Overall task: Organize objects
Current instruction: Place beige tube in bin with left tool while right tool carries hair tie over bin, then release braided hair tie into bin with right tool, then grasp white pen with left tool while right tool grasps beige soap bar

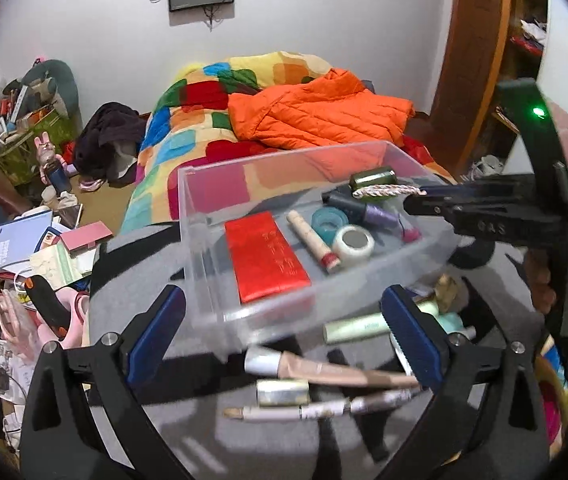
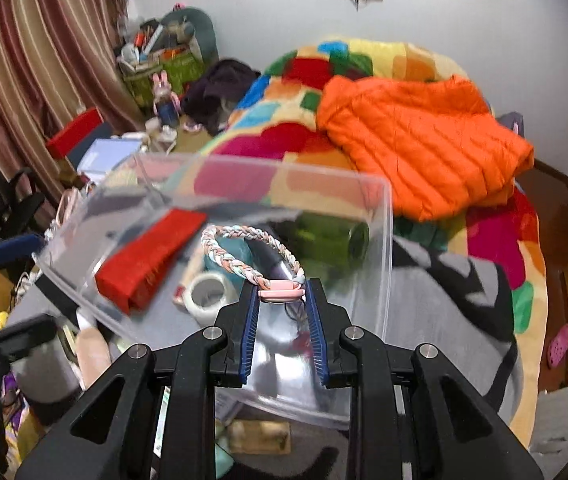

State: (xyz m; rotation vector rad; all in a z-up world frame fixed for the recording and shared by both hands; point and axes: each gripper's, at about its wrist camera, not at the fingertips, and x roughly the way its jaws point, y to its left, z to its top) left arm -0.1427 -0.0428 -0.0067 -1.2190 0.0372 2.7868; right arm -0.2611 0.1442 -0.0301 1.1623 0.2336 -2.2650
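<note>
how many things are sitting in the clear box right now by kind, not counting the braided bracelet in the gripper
red packet: 1
tape rolls, teal and white: 2
beige tube: 1
green bottle: 1
dark bottle with purple band: 1
total in the clear box: 6

Grey-and-black cloth surface (image 1: 156, 256), clear plastic box (image 1: 244, 320) on it, cosmetic tubes (image 1: 324, 368) beside the box
</note>
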